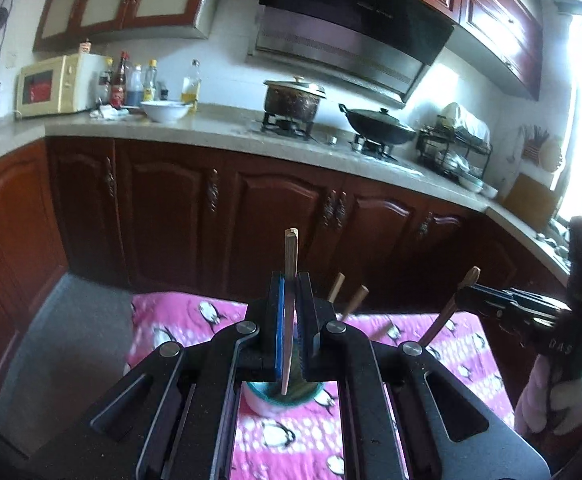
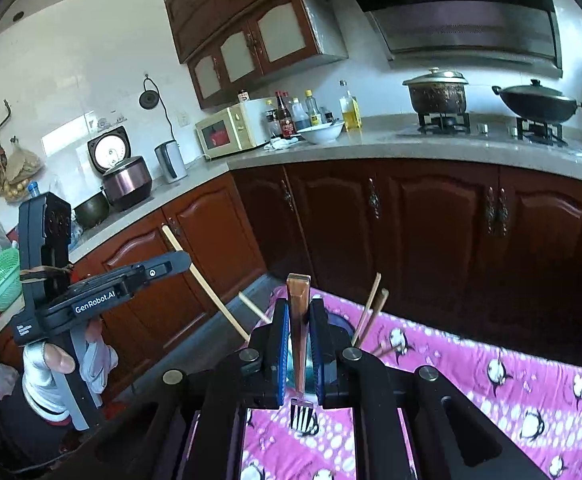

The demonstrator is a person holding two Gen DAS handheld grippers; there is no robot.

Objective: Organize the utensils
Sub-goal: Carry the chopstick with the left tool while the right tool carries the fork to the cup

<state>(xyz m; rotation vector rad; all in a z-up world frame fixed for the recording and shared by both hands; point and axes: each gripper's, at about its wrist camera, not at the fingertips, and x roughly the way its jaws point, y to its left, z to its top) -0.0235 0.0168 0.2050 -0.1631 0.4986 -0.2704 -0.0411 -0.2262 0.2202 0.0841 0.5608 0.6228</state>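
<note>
My left gripper (image 1: pixel 289 280) is shut on a wooden chopstick (image 1: pixel 290 256), held upright with its lower tip over a teal-rimmed cup (image 1: pixel 281 398) on the pink penguin cloth (image 1: pixel 187 320). My right gripper (image 2: pixel 299 304) is shut on a fork (image 2: pixel 300 360), handle up and tines down above the cloth (image 2: pixel 511 380). The cup shows behind the right fingers (image 2: pixel 341 326), with two chopsticks (image 2: pixel 371 308) standing in it. In the left wrist view the right gripper (image 1: pixel 491 300) is at the right, with the fork's handle (image 1: pixel 457 300) sticking up. The left gripper (image 2: pixel 163 268) with its chopstick (image 2: pixel 207 284) shows at the left.
A kitchen counter (image 1: pixel 219 130) runs behind with a microwave (image 1: pixel 51 84), bottles, a white bowl (image 1: pixel 165 110), a pot (image 1: pixel 293 98), a wok (image 1: pixel 379 122) and a dish rack (image 1: pixel 455 148). Dark wooden cabinets (image 1: pixel 251 216) stand below. A loose chopstick (image 2: pixel 253 308) shows near the cloth's left edge.
</note>
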